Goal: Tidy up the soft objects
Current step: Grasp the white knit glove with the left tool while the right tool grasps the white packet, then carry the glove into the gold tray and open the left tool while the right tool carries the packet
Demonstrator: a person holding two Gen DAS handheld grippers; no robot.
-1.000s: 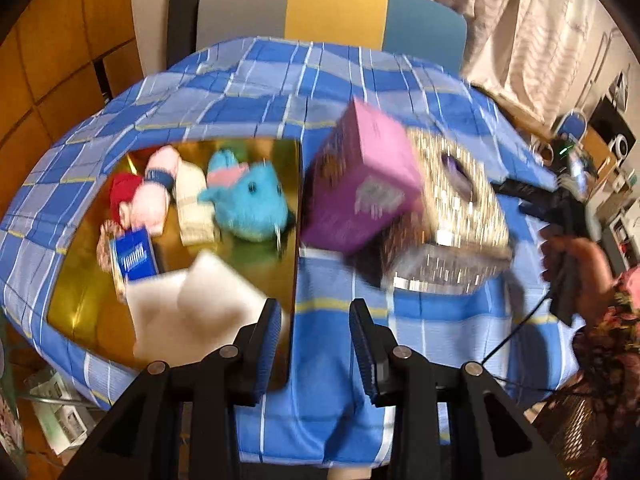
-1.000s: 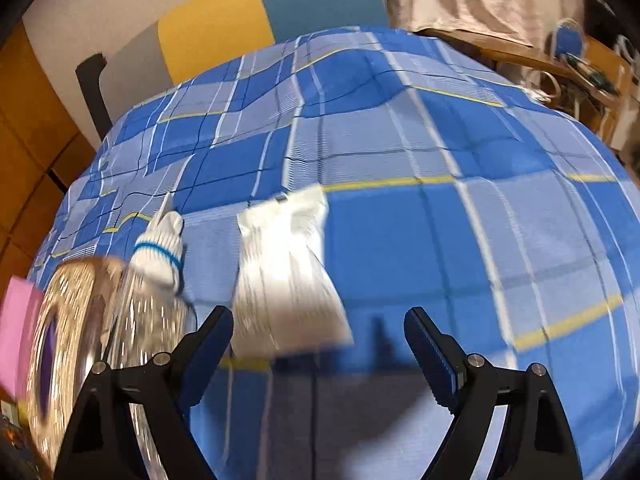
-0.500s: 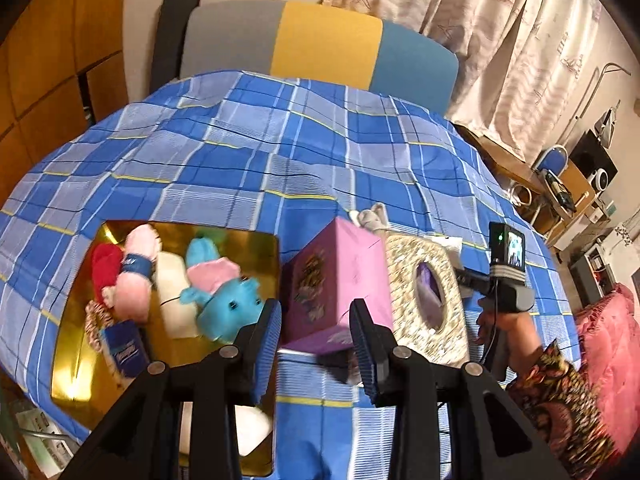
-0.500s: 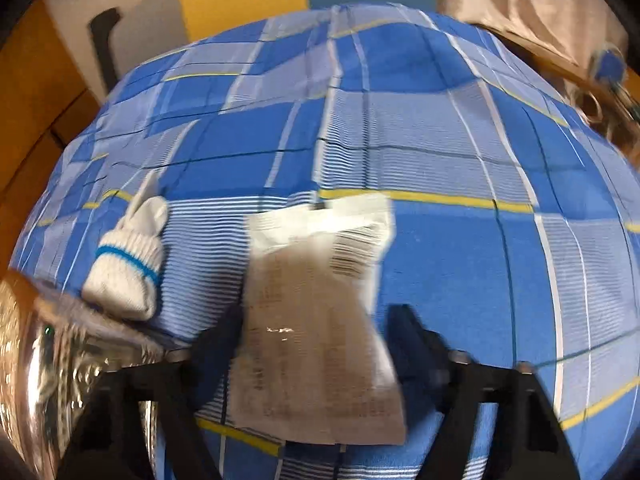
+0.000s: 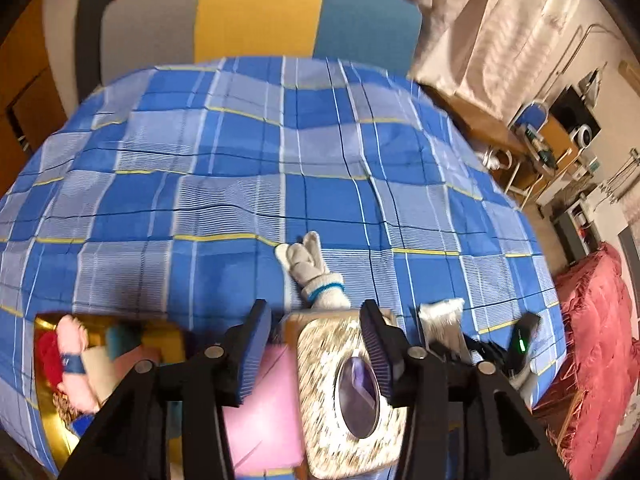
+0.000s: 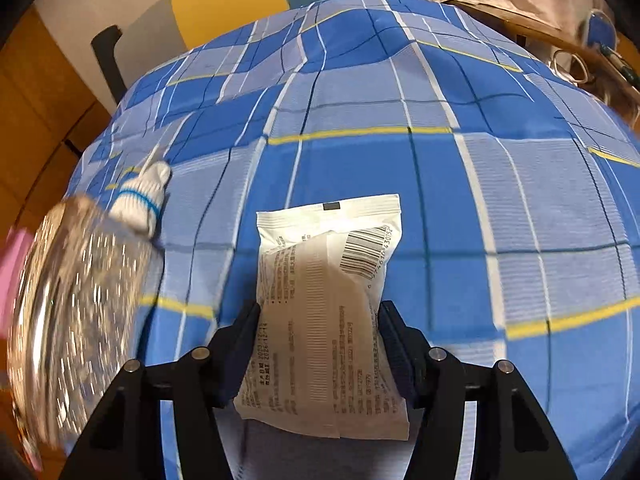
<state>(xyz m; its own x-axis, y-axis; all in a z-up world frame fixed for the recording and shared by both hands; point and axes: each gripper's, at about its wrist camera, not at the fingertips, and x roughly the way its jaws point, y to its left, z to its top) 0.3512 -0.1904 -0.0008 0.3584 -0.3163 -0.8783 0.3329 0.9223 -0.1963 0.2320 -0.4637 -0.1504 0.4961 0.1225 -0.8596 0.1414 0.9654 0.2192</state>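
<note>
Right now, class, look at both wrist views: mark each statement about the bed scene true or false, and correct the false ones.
1. A white packet lies between the right gripper fingers. True; they are closing on it.
2. The white glove has a red band. False: the band is blue.
3. The bedspread is blue check. True.
4. The left gripper grips the glove. False: its fingers are opening, above the glittery tissue box.

A blue-and-pale-blue checked cloth [image 6: 400, 168] with thin yellow and white lines carries a white packet [image 6: 328, 300] printed with black text and a barcode, a white glove [image 5: 316, 272] with a blue cuff stripe, a glittering silver-gold box [image 5: 344, 392] and a pink box [image 5: 264, 408].
</note>
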